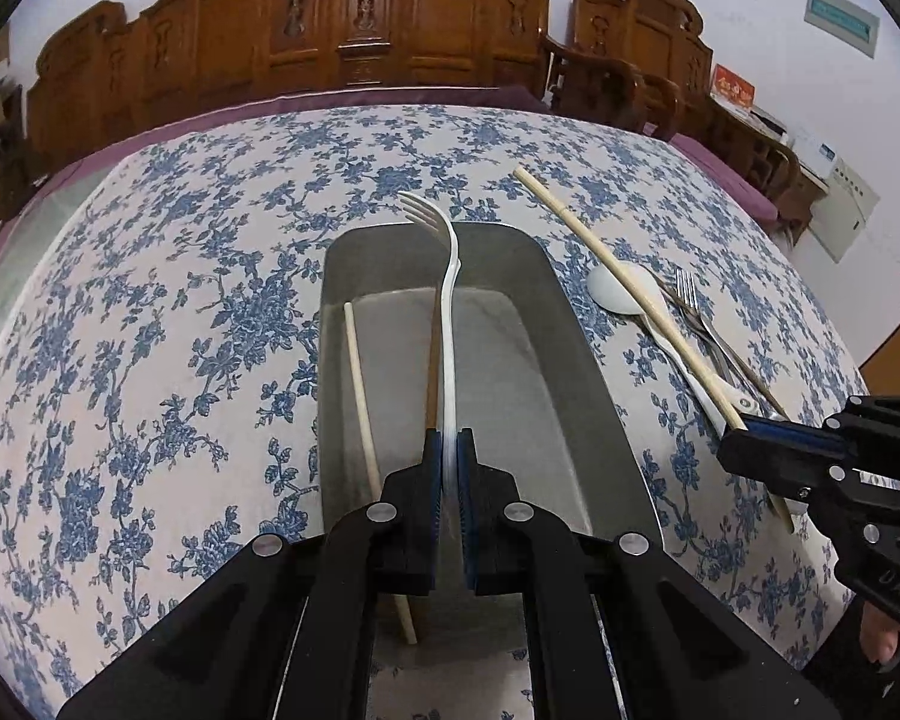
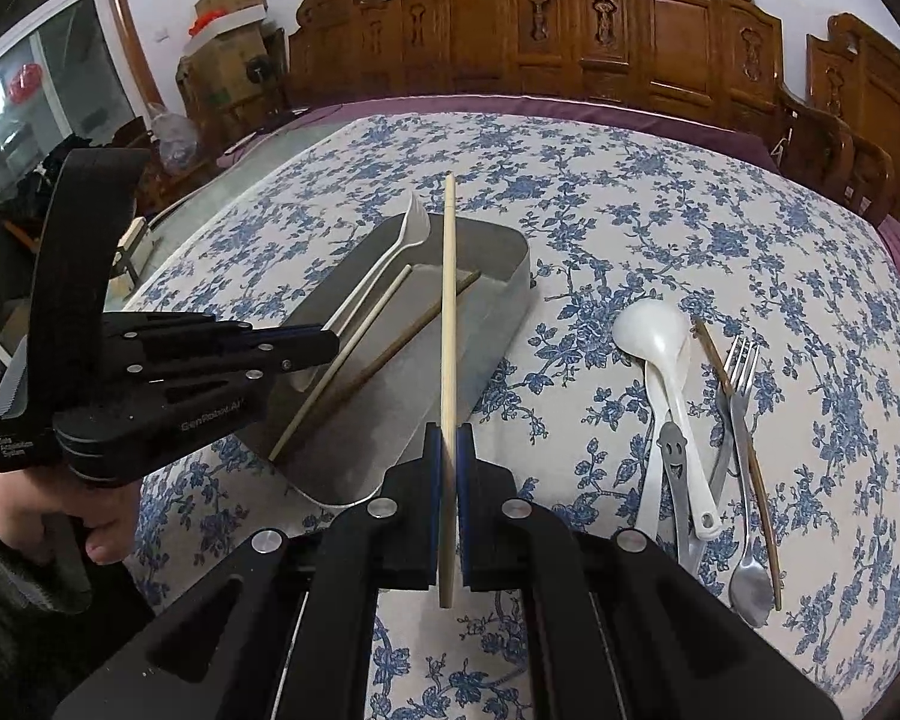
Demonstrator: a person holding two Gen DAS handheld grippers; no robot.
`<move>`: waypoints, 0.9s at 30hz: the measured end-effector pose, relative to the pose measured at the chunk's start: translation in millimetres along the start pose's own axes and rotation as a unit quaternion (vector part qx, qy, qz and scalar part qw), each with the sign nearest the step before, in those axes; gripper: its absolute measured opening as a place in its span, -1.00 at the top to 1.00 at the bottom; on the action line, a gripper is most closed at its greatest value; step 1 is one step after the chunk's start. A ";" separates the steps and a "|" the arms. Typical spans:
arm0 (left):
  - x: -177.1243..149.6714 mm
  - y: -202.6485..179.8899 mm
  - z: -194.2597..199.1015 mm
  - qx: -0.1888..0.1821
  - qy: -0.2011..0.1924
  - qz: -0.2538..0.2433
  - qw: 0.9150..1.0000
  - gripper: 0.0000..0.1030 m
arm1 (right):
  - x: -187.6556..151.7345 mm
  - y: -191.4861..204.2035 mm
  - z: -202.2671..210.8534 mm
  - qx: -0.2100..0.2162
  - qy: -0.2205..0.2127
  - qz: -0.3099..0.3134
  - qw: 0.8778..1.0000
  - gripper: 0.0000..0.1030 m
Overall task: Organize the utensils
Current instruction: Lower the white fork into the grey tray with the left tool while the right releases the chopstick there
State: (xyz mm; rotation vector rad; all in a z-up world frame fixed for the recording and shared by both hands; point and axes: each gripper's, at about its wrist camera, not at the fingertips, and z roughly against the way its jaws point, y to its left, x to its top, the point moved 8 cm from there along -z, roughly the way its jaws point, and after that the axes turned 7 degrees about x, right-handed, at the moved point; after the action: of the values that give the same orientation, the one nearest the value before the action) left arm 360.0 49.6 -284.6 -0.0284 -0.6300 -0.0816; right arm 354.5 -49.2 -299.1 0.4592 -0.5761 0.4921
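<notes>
**While both hands carry, the tin fills up**

While my left gripper [image 1: 448, 450] is clamped shut on the handle of the white plastic fork [image 1: 448, 300], I hold that fork over the metal tin [image 1: 594, 396], tines past the far rim. 2 chopsticks already lie inside: a pale chopstick [image 1: 359, 384] along the left wall and a dark chopstick [image 2: 414, 330] beside it. I judge this to be the drop-off step for the fork: the next move calls for lowering it until it lies along the tin's floor, then parting my pads, so it does not rest propped on the far rim.

Further right, my right gripper [image 2: 448, 450] is closed on a second pale chopstick [image 2: 448, 324], gripped low on its length, the tip reaching over the tin's near-right edge. It needs swinging into line with the tin before release, and my left gripper should be clear of the opening first, since both crowd it.

On the flowered tablecloth [image 2: 720, 228] to the right, the pile waits: a white spoon [image 2: 660, 360], a metal fork [image 2: 744, 396], a second dark chopstick [image 2: 732, 420] and some smaller metal pieces beneath that I cannot sort apart.
</notes>
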 end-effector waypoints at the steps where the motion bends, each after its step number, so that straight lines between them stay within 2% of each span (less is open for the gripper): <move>1: 0.9 1.1 0.7 -0.001 -0.001 0.002 1.000 0.91 | 0.5 -0.2 -1.0 0.000 0.000 -0.003 1.000 0.88; 13: 13.9 24.3 21.2 -0.003 -0.027 0.028 0.999 0.90 | 10.2 10.0 -22.3 0.003 0.012 -0.020 1.000 0.88; 27: 24.7 63.5 37.1 0.026 -0.052 0.050 0.997 0.90 | 15.8 23.6 -73.3 0.015 0.040 -0.073 0.996 0.88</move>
State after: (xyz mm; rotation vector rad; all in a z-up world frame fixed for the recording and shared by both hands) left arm 363.5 113.2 -240.2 -0.0145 -0.7341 0.0332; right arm 382.1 13.4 -337.8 0.5052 -0.4555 0.3775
